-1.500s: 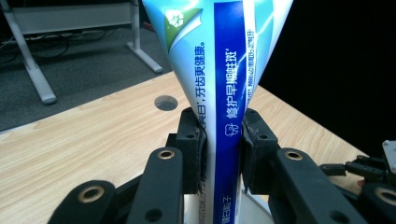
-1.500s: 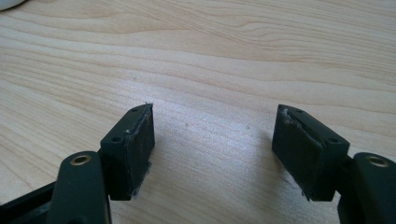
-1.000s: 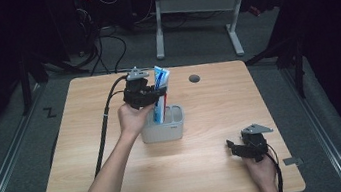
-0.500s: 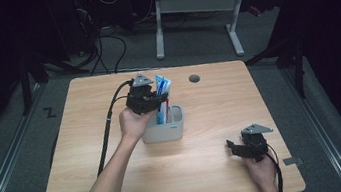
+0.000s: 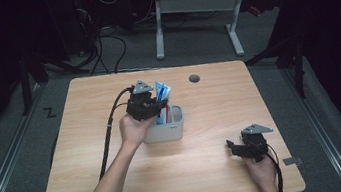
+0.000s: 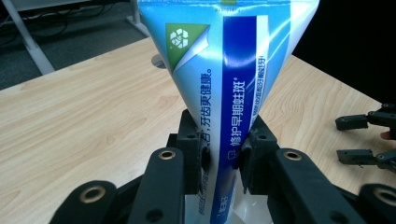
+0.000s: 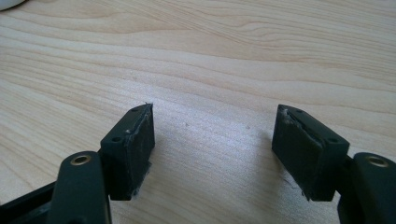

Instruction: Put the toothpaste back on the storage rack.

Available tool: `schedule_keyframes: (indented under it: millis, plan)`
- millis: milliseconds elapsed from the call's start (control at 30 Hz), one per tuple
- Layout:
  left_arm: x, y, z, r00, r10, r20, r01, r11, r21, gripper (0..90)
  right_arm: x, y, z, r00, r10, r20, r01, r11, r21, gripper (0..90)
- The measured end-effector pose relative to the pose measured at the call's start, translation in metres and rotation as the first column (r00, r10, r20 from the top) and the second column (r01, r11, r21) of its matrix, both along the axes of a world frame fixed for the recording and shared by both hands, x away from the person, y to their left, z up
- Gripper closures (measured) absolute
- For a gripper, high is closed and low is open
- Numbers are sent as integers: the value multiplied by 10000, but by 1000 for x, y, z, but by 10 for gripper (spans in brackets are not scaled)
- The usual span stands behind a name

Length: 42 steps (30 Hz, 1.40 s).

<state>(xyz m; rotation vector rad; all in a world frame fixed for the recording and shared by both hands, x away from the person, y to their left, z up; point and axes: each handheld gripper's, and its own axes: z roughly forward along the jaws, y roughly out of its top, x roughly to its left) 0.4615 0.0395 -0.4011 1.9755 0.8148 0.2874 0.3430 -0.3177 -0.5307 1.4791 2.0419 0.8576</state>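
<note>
Both left tongs (image 6: 223, 156) pads pinch the toothpaste tube (image 6: 224, 70).

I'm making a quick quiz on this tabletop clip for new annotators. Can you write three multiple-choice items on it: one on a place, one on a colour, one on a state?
1. Where does the grey holder stand?
A. near the middle of the wooden table
B. at the table's far right corner
C. on the floor

2. What is the main colour of the toothpaste tube?
A. red
B. blue
C. yellow

3. How do the jaws of the right gripper stand?
A. shut on the tube
B. shut on nothing
C. open, with nothing between them

Answers:
1 A: in the high view the holder sits about mid-table, beside the left hand.
2 B: the left gripper view shows a blue tube with white lettering, clamped by the left gripper.
3 C: the right gripper view shows the jaws apart over bare wood.
</note>
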Motion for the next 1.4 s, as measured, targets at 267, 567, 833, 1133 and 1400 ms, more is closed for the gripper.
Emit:
schedule_keyframes:
  millis: [267,567,833,1133,1400]
  plan:
    - [-3,9,-5,9998,186,-36,-186,9998,-119,732,0,0,0,10000,22,14,-22,10000,-17,298]
    - [-6,13,-13,9996,272,-53,-272,9996,-31,731,0,0,0,10000,21,15,-21,10000,-20,298]
    - [-5,13,-22,9991,345,-239,-344,9994,47,731,0,0,0,10000,25,14,-25,10000,-21,298]
    - [-5,18,-24,9983,510,-296,-518,9982,-298,730,0,0,0,10000,26,15,-26,10000,-20,298]
    - [-4,23,-26,9973,663,-316,-676,9969,-403,724,0,0,0,10000,23,16,-23,10000,-23,298]
